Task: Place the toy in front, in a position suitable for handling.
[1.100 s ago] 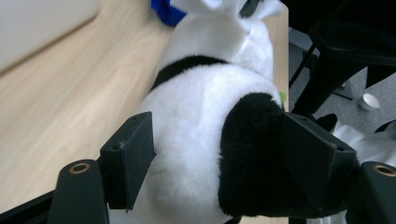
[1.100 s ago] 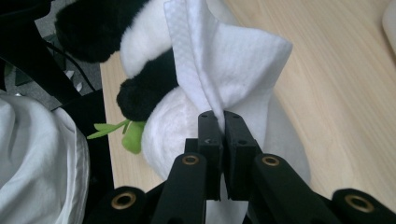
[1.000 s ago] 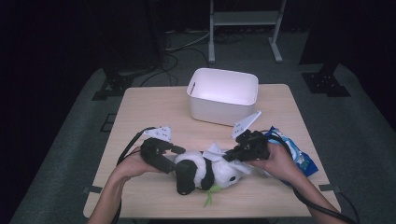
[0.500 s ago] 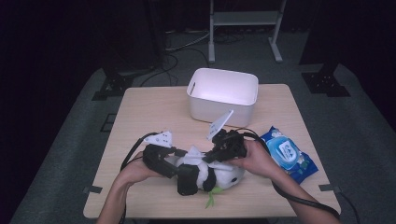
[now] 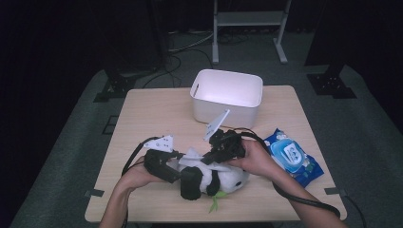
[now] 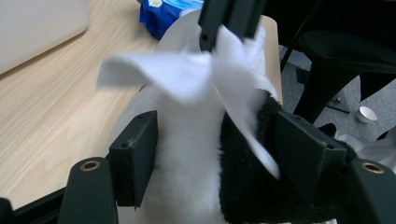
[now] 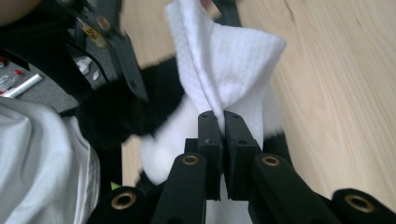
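A black-and-white panda plush (image 5: 223,179) lies near the table's front edge. My left gripper (image 5: 185,175) is shut on its body. In the left gripper view the two pads press the plush (image 6: 191,154) from both sides, one on white fur and one on black. My right gripper (image 5: 209,159) is shut on a white wet wipe (image 5: 192,156) and holds it on top of the plush. In the right gripper view the wipe (image 7: 229,60) fans out from the pinched jaws (image 7: 223,121) over the panda (image 7: 121,112).
A white open bin (image 5: 227,95) stands at the back middle of the wooden table (image 5: 152,118). A blue pack of wet wipes (image 5: 292,159) lies to the right of the right hand. Cables trail from both grippers toward the front edge.
My right gripper has moved left, from beside the blue pack to above the panda, carrying the wipe. The left gripper has kept its hold and place.
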`<control>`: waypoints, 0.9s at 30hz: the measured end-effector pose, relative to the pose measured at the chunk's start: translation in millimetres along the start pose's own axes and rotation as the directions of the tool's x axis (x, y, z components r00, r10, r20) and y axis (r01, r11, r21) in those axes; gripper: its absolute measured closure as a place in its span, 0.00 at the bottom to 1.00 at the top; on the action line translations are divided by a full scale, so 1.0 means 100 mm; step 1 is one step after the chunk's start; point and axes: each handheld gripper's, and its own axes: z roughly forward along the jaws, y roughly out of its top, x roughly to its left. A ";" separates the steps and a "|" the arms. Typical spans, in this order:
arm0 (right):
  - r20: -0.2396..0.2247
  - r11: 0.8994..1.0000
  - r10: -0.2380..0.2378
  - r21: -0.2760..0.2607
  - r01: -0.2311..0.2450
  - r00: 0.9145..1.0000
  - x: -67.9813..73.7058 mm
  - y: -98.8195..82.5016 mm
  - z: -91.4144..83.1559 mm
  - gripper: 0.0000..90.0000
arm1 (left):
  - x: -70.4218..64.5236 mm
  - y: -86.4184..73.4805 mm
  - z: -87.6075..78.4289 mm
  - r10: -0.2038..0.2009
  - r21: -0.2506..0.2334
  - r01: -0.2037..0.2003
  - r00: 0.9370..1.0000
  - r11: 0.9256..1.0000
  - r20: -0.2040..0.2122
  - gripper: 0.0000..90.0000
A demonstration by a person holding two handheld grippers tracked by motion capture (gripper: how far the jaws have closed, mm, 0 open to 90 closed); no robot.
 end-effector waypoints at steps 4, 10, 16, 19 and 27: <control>0.030 0.999 0.042 0.022 -0.043 0.999 -0.08 -0.19 -0.08 0.96 | 0.01 -0.01 0.00 -0.010 -0.005 0.010 1.000 1.000 0.001 0.35; 0.039 0.996 0.089 -0.009 -0.089 0.995 -0.14 -0.42 -0.22 0.96 | 0.01 -0.02 0.00 -0.019 -0.015 0.019 1.000 1.000 0.003 0.35; 0.063 0.992 0.124 -0.031 -0.122 0.990 -0.16 -0.54 -0.36 0.96 | 0.02 -0.03 -0.01 -0.020 -0.017 0.020 1.000 1.000 0.002 0.35; 0.078 0.990 0.134 -0.047 -0.131 0.988 -0.20 -0.63 -0.41 0.96 | 0.03 -0.04 -0.02 -0.025 -0.019 0.025 1.000 1.000 0.004 0.35; 0.090 0.977 0.206 -0.082 -0.199 0.974 -0.26 -0.89 -0.50 0.96 | 0.05 -0.05 -0.02 -0.028 -0.021 0.029 1.000 0.999 0.004 0.35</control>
